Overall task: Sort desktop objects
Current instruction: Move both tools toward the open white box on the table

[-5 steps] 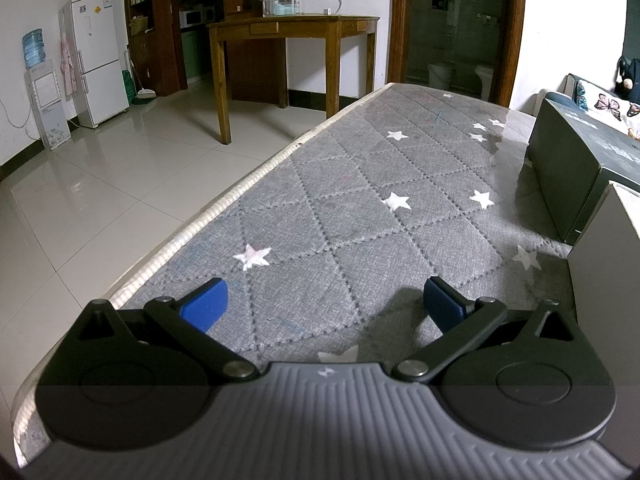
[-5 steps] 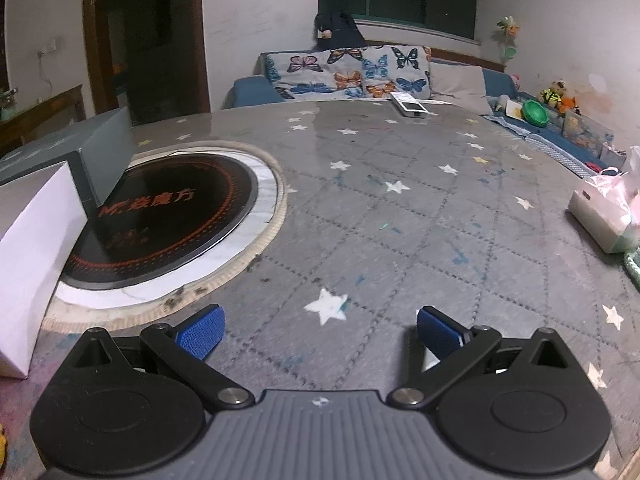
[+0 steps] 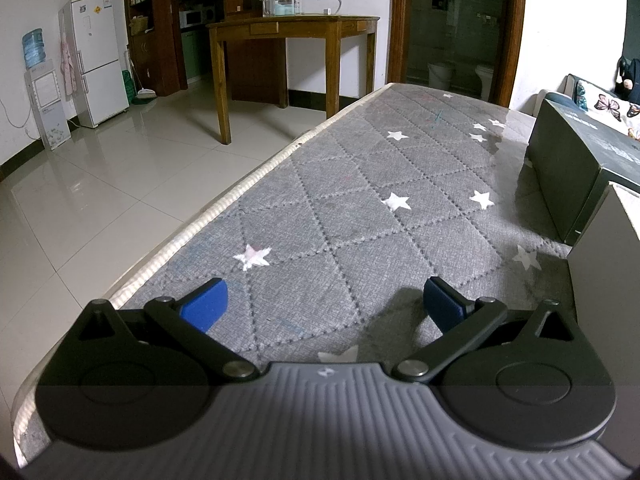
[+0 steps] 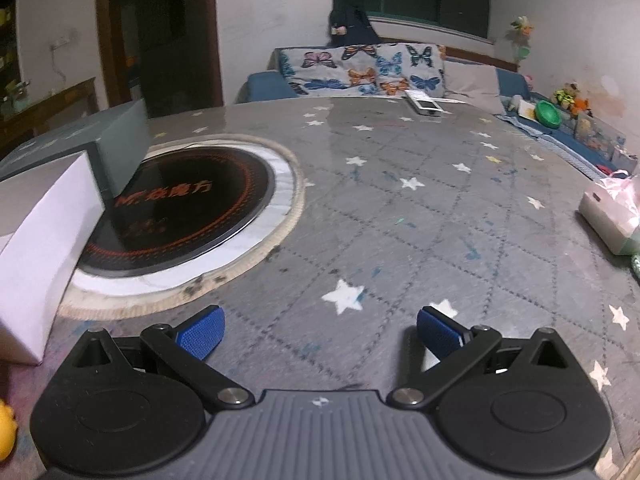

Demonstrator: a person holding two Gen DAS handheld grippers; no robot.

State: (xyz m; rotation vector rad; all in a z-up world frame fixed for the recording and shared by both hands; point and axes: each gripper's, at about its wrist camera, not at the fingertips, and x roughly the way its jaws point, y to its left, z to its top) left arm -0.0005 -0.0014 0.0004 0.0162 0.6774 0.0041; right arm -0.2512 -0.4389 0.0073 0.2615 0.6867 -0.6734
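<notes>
Nothing is held by either tool: the left hand-held gripper [image 3: 325, 304] and the right hand-held gripper [image 4: 320, 330] both hover with blue pads spread wide over the star-patterned tabletop [image 4: 400, 220]. Things to sort sit at the edges of the right view: a white box [image 4: 44, 240] at 9 o'clock, a dark box [image 4: 116, 140] behind it at 10, a tissue pack [image 4: 612, 216] at 3, a remote [image 4: 424, 105] at 12, and a yellow object [image 4: 7, 420] barely showing at 8. An induction plate [image 4: 176, 208] lies beside the boxes. Likely risks: the right view is blurred, so a hurried reach could nudge the white box onto the plate; the tissue pack's loose wrap may slip from a shallow pinch.
</notes>
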